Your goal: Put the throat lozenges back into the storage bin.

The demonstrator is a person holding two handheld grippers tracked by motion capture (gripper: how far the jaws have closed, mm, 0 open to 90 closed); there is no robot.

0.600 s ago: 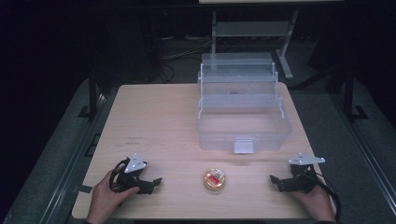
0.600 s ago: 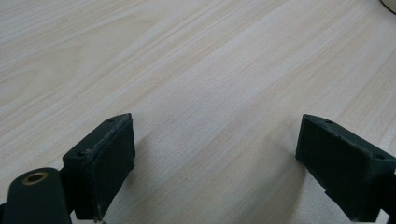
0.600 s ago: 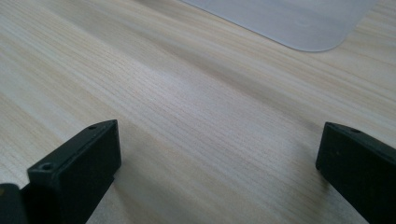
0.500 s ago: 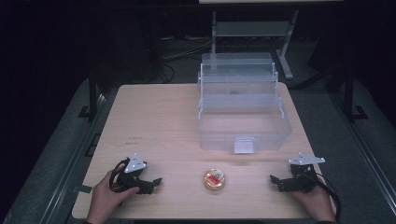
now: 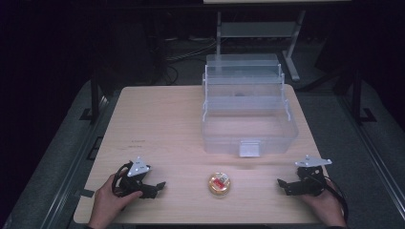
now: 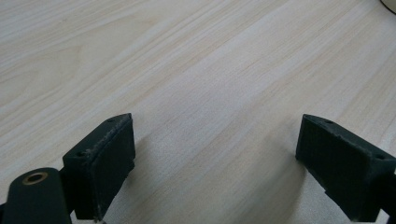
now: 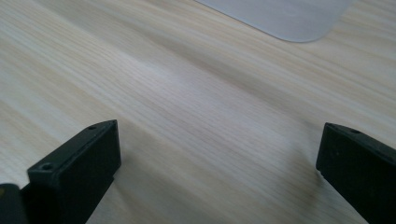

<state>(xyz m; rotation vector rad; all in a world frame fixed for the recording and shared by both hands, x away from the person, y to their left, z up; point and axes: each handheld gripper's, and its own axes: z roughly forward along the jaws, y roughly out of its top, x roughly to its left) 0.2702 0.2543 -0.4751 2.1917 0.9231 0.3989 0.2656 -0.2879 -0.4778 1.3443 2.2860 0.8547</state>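
A small round clear container (image 5: 219,183) with red and yellow contents lies on the wooden table (image 5: 162,124) near the front edge. Behind it stands a clear plastic tiered box (image 5: 247,112), opened out, with a front latch (image 5: 250,149). My left gripper (image 5: 160,185) rests on the table at the front left, held by a hand, pointing toward the container. Its jaws stand wide apart over bare wood in the left gripper view (image 6: 215,172). My right gripper (image 5: 282,184) rests at the front right, also open, with bare wood between its jaws (image 7: 219,172).
A metal shelf stand (image 5: 258,28) and cables sit on the dark floor behind the table. Grey floor mats flank the table on both sides. A pale corner of the box's latch (image 7: 285,16) shows at the top of the right gripper view.
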